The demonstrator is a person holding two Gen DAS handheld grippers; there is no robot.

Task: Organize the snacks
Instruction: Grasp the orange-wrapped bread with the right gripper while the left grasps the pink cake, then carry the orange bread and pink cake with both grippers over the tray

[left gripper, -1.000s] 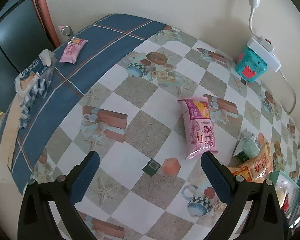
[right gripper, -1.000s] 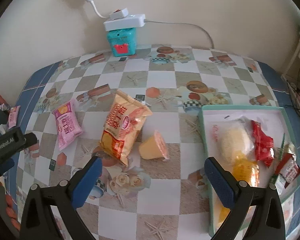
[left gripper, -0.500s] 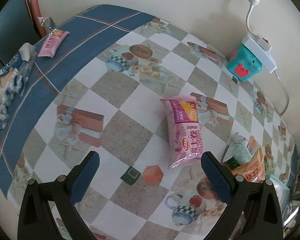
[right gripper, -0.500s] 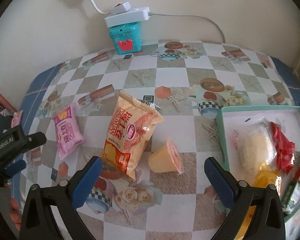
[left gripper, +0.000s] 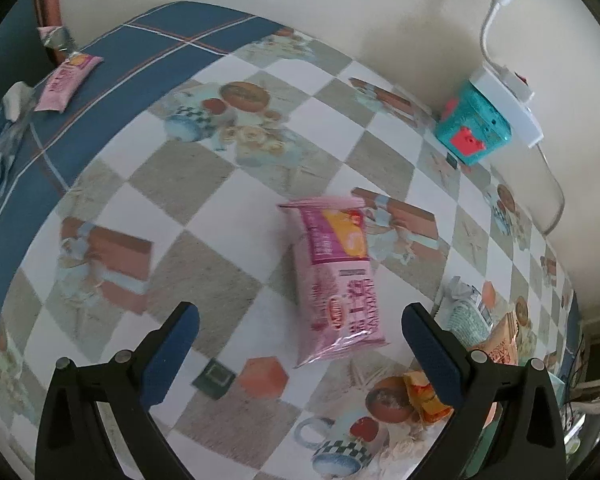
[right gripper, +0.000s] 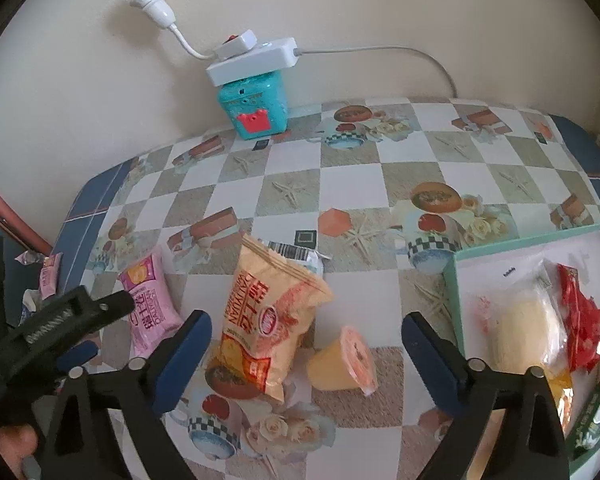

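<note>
Checked vinyl in grey, white and blue covers the tabletop [right gripper: 356, 184], which runs up to a cream wall. At its right edge sits a shallow green-rimmed tray [right gripper: 456, 280] — it already holds a pale wrapped bun [right gripper: 520, 328] and a red packet [right gripper: 580, 320]. Near the middle lies an orange snack bag [right gripper: 268, 320], its upper end resting over a smaller white wrapper. A pink snack bag [left gripper: 336, 276] lies flat to its left, well apart from the tray. A second, smaller pink packet [left gripper: 66, 82] lies on the blue border at the far left corner. Against the wall stands a teal box [right gripper: 256, 108] with a white power strip [right gripper: 252, 60] on top.

The left gripper [left gripper: 300, 340] hangs over the pink snack bag with its jaws wide apart, the bag's lower end lying between the tips but untouched. The right gripper [right gripper: 306, 340] hovers above the orange bag and a small jelly cup [right gripper: 344, 360] tipped on its side just beside it; its jaws are closing, both items lie between them, and neither pad touches anything.
</note>
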